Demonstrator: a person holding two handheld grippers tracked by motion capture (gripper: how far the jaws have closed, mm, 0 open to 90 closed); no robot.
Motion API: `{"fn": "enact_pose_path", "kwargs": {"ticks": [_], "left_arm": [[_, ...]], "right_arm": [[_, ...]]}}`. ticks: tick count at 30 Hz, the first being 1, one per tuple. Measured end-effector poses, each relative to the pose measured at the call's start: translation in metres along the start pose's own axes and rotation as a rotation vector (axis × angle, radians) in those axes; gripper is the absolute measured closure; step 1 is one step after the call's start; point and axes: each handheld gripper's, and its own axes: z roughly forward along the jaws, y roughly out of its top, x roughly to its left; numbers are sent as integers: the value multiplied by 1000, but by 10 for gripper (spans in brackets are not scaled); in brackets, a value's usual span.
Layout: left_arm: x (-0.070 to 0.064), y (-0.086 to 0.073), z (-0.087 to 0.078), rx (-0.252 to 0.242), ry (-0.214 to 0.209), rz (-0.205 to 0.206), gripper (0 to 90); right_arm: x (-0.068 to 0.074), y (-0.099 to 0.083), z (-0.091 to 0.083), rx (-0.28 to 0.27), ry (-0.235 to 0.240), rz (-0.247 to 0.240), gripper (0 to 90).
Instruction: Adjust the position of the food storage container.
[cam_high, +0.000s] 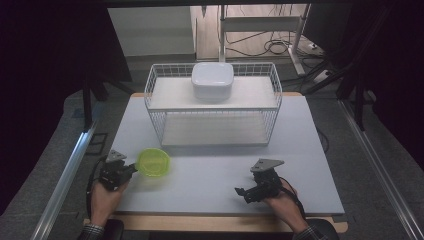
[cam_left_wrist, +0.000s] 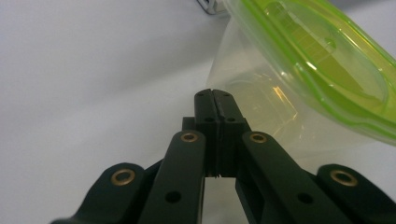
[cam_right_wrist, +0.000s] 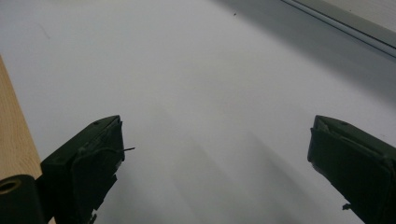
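Note:
A clear container with a lime-green lid (cam_high: 152, 161) sits on the white table (cam_high: 215, 170), left of centre. In the left gripper view the container (cam_left_wrist: 317, 60) appears tilted and close up. My left gripper (cam_high: 132, 168) points right at it. The left gripper (cam_left_wrist: 214, 93) is shut, its tips against or just short of the clear wall, and I see nothing between the jaws. My right gripper (cam_high: 241, 192) rests near the table's front right, pointing left. The right gripper (cam_right_wrist: 217, 154) is open over bare tabletop.
A white wire two-level rack (cam_high: 150, 102) stands at the back of the table, with a white lidded box (cam_high: 212, 80) on its top shelf. The table's wooden front edge (cam_right_wrist: 14, 140) runs close beside my right gripper. Dark floor and metal rails flank the table.

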Motion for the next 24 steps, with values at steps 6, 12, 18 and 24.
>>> {"fn": "enact_pose_path", "kwargs": {"ticks": [6, 12, 18, 24], "left_arm": [[5, -2, 1, 7, -12, -21, 900], [13, -5, 8, 4, -79, -44, 900], [6, -3, 15, 19, -127, -21, 900], [-9, 2, 23, 28, -152, 22, 900]], "right_arm": [[0, 0, 1, 7, 1, -4, 42], [1, -1, 2, 14, 4, -7, 42], [1, -1, 4, 21, 5, -14, 42], [2, 0, 5, 29, 4, -18, 42]]}}
